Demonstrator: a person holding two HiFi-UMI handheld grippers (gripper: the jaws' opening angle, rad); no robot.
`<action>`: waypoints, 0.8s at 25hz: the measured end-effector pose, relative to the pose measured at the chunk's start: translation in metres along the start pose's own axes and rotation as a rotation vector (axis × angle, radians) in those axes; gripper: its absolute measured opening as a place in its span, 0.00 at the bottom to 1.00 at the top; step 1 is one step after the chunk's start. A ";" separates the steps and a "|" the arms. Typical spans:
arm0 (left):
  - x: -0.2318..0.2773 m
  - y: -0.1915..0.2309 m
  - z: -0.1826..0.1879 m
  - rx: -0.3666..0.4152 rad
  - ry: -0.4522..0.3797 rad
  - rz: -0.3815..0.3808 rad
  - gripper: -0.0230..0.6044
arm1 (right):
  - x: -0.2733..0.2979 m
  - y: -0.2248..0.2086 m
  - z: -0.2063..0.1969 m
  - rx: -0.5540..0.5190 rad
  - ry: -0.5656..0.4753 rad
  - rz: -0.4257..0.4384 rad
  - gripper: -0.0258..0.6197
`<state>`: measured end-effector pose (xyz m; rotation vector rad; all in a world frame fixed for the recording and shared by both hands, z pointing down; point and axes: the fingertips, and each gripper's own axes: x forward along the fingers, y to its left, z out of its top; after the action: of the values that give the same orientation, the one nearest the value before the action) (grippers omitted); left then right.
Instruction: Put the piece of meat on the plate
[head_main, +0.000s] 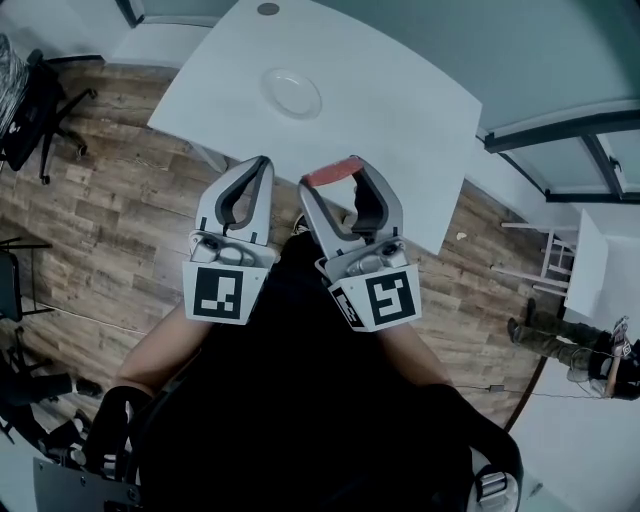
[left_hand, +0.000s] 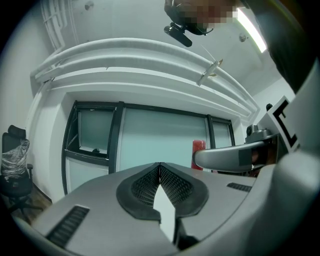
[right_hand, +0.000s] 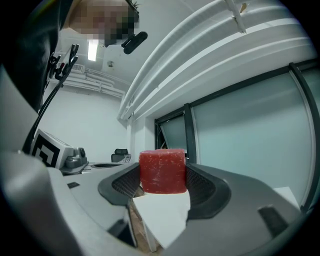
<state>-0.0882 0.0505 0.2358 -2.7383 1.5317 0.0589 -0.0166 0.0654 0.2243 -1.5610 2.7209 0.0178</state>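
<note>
The right gripper (head_main: 338, 172) clamps a red piece of meat (right_hand: 162, 171) between its jaw tips. Just beside it, on its left, the left gripper (head_main: 255, 165) has its jaws pressed together on nothing. Ahead of both, well apart from the meat, a white plate (head_main: 292, 92) sits on a white table (head_main: 400, 110).

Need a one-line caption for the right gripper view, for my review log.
Right gripper shut on the red piece of meat, glass wall panels behind.

Bare tabletop (head_main: 400, 115) rings the plate (head_main: 292, 94), seemingly.
</note>
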 end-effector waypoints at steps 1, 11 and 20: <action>0.003 0.002 -0.002 0.000 0.007 0.005 0.04 | 0.003 -0.003 -0.003 0.005 0.005 0.003 0.48; 0.050 0.037 -0.009 0.018 0.043 0.094 0.04 | 0.053 -0.045 -0.018 0.017 0.032 0.041 0.48; 0.119 0.052 -0.028 0.047 0.091 0.107 0.04 | 0.103 -0.095 -0.045 0.023 0.082 0.074 0.48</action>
<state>-0.0694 -0.0785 0.2609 -2.6566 1.6783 -0.1019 0.0136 -0.0720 0.2676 -1.4878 2.8291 -0.0783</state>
